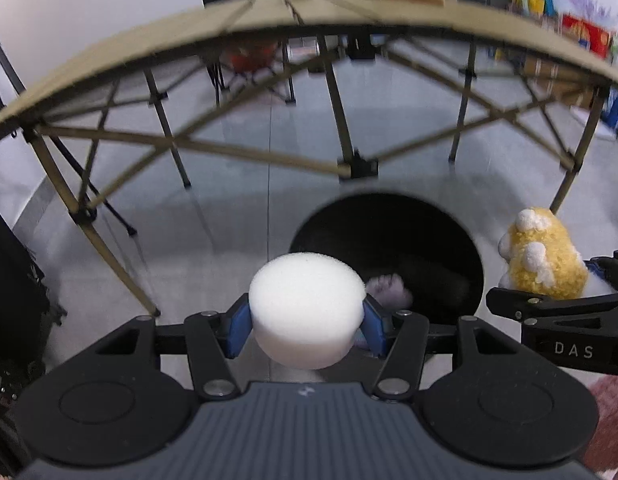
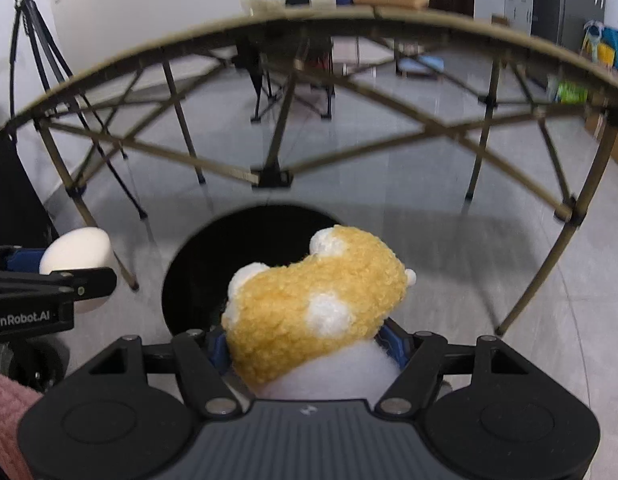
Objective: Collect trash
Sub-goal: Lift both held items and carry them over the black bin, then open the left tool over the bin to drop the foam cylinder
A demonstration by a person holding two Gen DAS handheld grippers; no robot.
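A round, flat-topped puck of white foam (image 1: 307, 312), finely porous and matte, was gripped between the blue pads of the left tongs (image 1: 305, 326). A fuzzy yellow plush piece (image 2: 317, 304) with white woolly spots, and with white stuffing showing beneath it, was clamped in the right tongs (image 2: 309, 348). Both sets of tongs were held side by side above a round black bin (image 1: 441, 240), whose dark interior was seen to contain a small pale, soft lump (image 1: 389, 290). The bin stood on a glossy grey tiled floor (image 2: 449, 232), in front of a folding counter (image 1: 149, 40) with a tan slatted top and crossed strut legs. The items on the counter were blurred.
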